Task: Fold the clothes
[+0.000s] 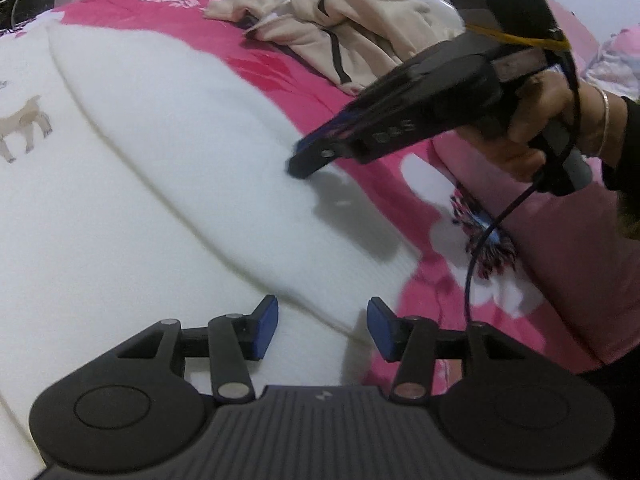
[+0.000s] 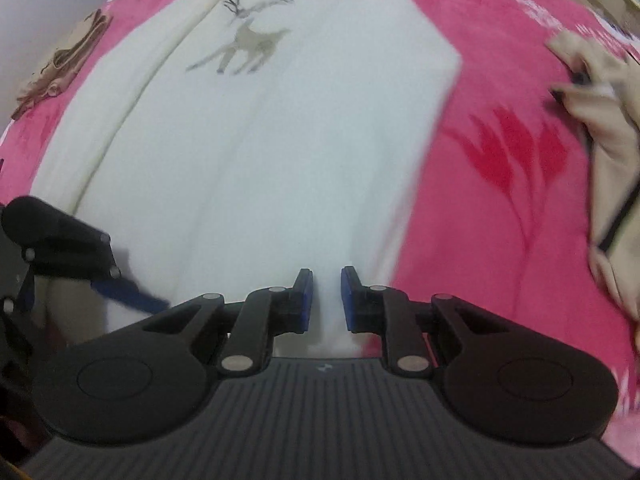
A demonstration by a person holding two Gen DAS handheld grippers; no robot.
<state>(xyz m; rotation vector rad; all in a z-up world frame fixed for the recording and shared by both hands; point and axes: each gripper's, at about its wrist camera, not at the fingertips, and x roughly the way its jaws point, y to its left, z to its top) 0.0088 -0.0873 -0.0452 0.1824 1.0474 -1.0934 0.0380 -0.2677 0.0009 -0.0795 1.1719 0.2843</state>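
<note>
Both grippers hang with jaws apart and empty over the white reindeer sweater [image 2: 256,152], which lies flat on the pink floral bedspread [image 2: 500,208]: the left gripper [image 1: 322,328] just above its near hem, the right gripper [image 2: 326,300] over the sleeve fold just ahead of its tips. Judging from this, each should pinch both layers at the hem edge, level with the other, and carry it forward evenly. A beige garment [image 1: 360,28] waits further ahead.

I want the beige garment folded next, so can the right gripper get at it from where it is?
Probably yes. The right gripper is open and holds nothing, and only bare pink blanket lies between it and the beige garment; nothing blocks that path.
</note>
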